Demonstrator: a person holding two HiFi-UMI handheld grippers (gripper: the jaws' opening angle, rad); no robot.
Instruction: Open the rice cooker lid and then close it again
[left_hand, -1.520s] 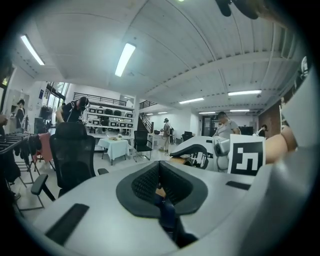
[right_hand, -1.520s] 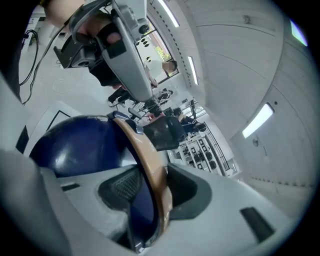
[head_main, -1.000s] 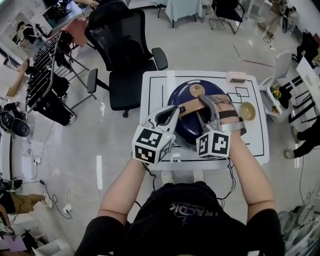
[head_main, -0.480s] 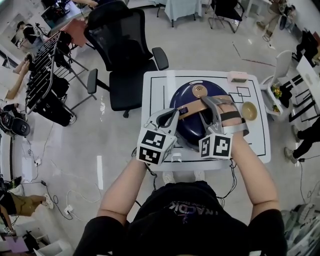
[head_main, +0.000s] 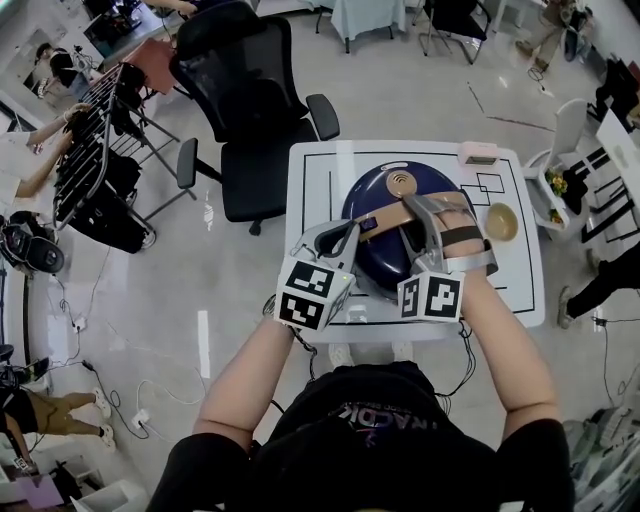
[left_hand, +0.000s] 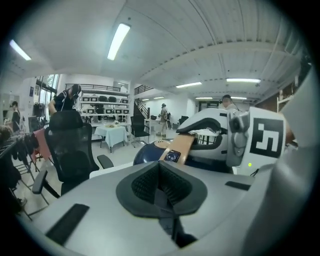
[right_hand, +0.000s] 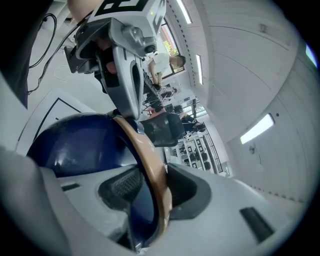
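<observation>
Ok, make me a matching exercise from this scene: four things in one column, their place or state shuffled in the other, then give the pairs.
Things
1. left gripper
2. right gripper
3. bowl
4. pink box

Place or state
A. on the table, just right of the rice cooker in the head view
B. jaws closed on the tan handle
C. at the table's far edge
D. jaws together, nothing between them

Pairs: 1-D, 2-B, 3-A, 4-C
</observation>
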